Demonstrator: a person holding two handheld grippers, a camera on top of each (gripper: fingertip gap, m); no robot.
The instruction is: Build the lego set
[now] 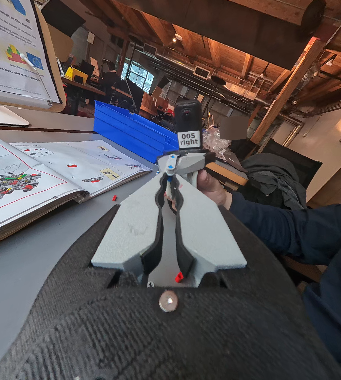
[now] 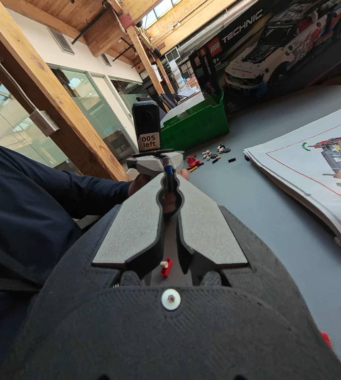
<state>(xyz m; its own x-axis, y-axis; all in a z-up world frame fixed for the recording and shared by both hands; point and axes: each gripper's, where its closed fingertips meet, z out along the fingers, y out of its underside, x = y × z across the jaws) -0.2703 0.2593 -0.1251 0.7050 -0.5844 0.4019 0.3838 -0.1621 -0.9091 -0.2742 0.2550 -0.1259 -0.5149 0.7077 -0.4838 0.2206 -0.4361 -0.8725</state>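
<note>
The two grippers meet tip to tip above the grey bench [image 1: 42, 257]. The left gripper [image 1: 169, 181] has its fingers narrowed onto a slim white plastic beam with blue pins [image 1: 169, 186], which sits near the middle of the left view. The same small assembly shows in the right view, where the right gripper [image 2: 169, 180] has its fingers closed on a thin dark axle with a blue and grey collar [image 2: 168, 172].

As I judge it, the danger is twist: both holds are on thin round parts, so any skew between the hands could spin or pop a piece loose, to drop among the loose pieces [image 2: 214, 157] in the upper centre of the right view.

How the beam and axle join is hidden between the fingers. The open instruction booklet [image 1: 42, 181] is cut off at the left edge. A small red piece [image 1: 114, 197] lies on the bench just beside it
</note>
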